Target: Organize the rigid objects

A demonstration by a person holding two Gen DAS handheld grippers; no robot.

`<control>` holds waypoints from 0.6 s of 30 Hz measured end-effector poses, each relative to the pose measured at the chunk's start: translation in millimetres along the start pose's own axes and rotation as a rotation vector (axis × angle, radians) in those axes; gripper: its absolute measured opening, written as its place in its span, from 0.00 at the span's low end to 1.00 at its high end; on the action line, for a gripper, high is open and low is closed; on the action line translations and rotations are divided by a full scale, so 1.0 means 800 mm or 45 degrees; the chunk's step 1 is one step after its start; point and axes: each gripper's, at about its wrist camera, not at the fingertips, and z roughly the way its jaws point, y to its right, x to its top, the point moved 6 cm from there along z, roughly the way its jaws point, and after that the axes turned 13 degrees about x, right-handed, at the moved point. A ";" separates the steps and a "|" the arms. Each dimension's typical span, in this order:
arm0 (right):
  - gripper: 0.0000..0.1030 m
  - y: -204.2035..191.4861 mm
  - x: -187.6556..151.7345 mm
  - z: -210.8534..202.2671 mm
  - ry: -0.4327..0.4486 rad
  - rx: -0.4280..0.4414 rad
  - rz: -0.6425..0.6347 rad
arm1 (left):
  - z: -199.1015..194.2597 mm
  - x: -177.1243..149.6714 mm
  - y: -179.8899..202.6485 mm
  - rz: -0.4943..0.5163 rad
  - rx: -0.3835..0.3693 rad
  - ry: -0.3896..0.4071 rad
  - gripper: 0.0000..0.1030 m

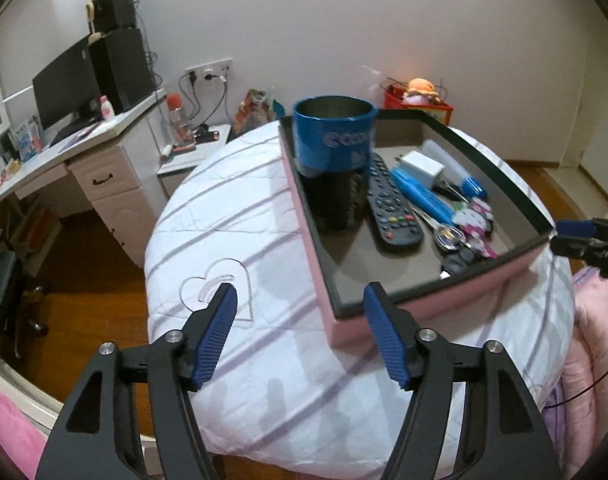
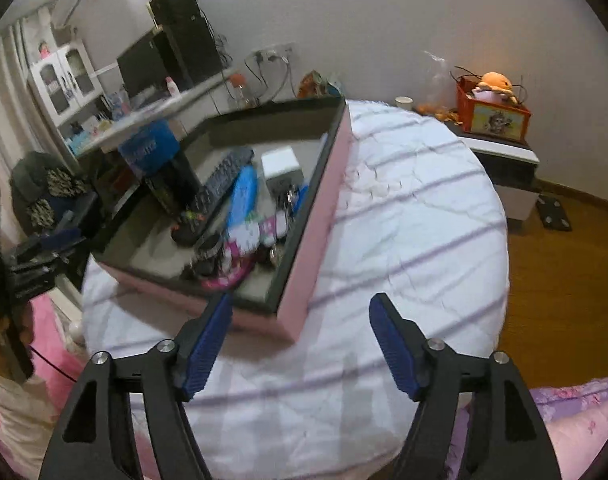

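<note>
With both the left gripper [image 1: 300,300] and right gripper [image 2: 302,310] spread and holding nothing, the box [image 1: 431,306] sits full on the soft bed [image 1: 232,216], where a nudge could tip the tall blue cup [image 1: 333,136] onto the remote [image 1: 389,204].

Bed cover [image 1: 240,216]: white cloth, matt, creased. Box [image 1: 443,304]: matt pink outside, dark smooth lining. Mug [image 1: 333,132]: glossy blue, metal inside. Remote [image 1: 387,204]: black plastic. Floor [image 2: 563,280]: polished wood.
</note>
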 end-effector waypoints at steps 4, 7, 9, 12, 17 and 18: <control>0.71 -0.007 -0.014 0.016 -0.031 0.017 -0.014 | -0.002 -0.007 0.012 0.044 0.013 -0.010 0.66; 0.71 -0.009 -0.014 0.026 -0.055 -0.053 -0.055 | 0.003 -0.013 0.018 0.068 0.009 -0.029 0.66; 0.71 -0.010 -0.012 0.031 -0.036 -0.009 -0.029 | 0.010 -0.017 0.019 0.066 0.012 -0.051 0.66; 0.71 -0.010 -0.012 0.037 -0.024 0.004 -0.010 | 0.020 -0.018 0.016 0.023 0.001 -0.082 0.67; 0.71 -0.018 -0.011 0.046 -0.003 0.034 0.005 | 0.020 -0.020 0.015 0.016 0.001 -0.079 0.68; 0.71 -0.021 -0.010 0.048 -0.005 0.039 0.001 | 0.020 -0.019 0.015 0.018 0.004 -0.079 0.68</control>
